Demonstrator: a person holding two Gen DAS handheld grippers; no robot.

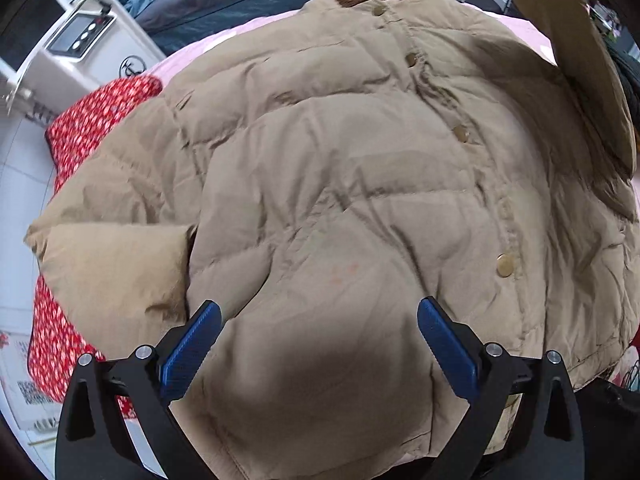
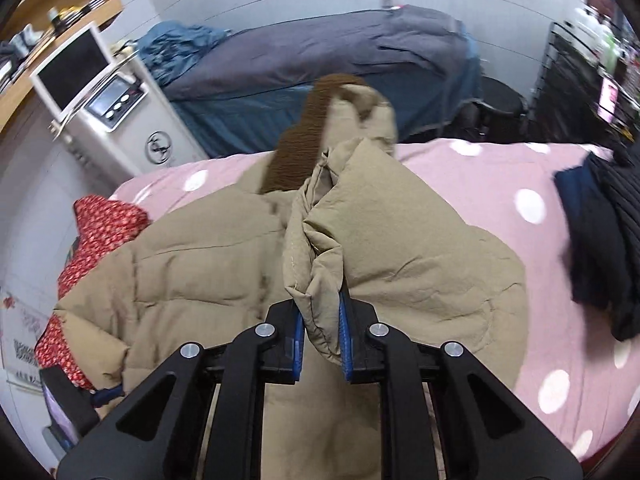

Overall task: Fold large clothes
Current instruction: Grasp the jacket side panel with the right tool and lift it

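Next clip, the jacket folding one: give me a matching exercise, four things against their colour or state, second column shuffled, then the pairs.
Things:
1. left gripper
2. right gripper
3. bedspread
4. collar lining

States or colours:
A. pink with white dots
B. shut on a fold of the tan jacket
C. fuzzy brown
D. open above the jacket front, holding nothing

Pairs: 1-D, 2-B, 3-A, 4-C
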